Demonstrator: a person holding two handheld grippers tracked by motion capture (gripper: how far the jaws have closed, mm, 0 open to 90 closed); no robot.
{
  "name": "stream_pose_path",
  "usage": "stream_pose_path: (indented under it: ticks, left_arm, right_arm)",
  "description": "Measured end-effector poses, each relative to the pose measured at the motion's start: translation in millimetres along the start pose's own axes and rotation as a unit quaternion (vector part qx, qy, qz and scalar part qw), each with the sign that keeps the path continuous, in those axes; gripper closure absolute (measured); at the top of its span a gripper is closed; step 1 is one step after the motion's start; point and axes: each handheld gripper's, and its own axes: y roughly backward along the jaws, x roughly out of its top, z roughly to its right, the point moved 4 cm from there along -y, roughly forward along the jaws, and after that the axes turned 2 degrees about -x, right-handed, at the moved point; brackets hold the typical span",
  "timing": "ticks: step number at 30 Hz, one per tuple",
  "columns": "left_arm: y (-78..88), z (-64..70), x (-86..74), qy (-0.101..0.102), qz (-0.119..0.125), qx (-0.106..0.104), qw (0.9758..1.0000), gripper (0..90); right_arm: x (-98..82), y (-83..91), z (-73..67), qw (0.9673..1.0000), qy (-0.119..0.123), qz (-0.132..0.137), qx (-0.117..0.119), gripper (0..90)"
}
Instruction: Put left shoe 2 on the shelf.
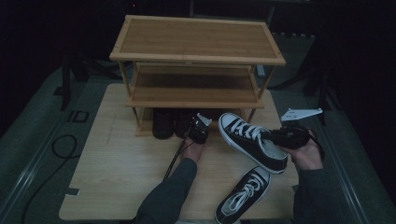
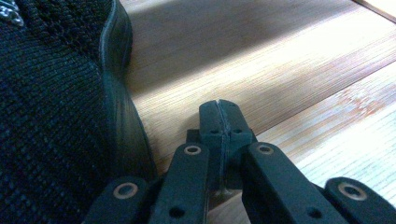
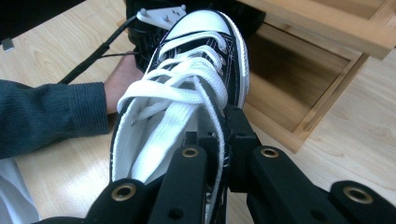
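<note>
A black-and-white canvas sneaker (image 1: 252, 142) hangs tilted above the table, toe toward the rack. My right gripper (image 1: 272, 136) is shut on its side wall near the heel; in the right gripper view the jaws (image 3: 219, 126) pinch the collar of the sneaker (image 3: 187, 84) beside the white laces. Its mate (image 1: 243, 193) lies on the table at the front. My left gripper (image 1: 196, 126) rests low by the rack's bottom tier, shut with nothing in it. In the left gripper view its pressed-together tips (image 2: 219, 105) lie on the wood beside a dark knit shoe (image 2: 51, 116).
A three-tier bamboo shoe rack (image 1: 196, 56) stands at the back of the wooden table (image 1: 121, 168). Dark shoes (image 1: 163, 123) sit on its bottom tier; the middle and top shelves are bare. A black cable (image 1: 63, 144) loops on the floor at the left.
</note>
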Motion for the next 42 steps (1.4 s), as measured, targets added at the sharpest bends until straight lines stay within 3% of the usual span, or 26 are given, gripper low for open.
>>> stream_pose_path:
  ticks: [13,27,42]
  left_arm:
    - [0.2,0.0,-0.2,-0.003,-0.003,0.000,1.0000,89.6]
    - [0.7,-0.3,-0.2,-0.003,-0.004,0.005,1.0000,89.6]
    - [0.5,-0.3,-0.2,-0.003,-0.003,0.004,1.0000,89.6]
  right_arm:
    - [16.2,9.1,-3.1,0.9998,0.011,0.009,0.011,87.4]
    - [42.0,15.7,-8.5,0.9989,0.018,0.039,0.017,87.4]
    - [69.8,0.8,-2.1,0.9981,0.008,0.060,0.012,87.4]
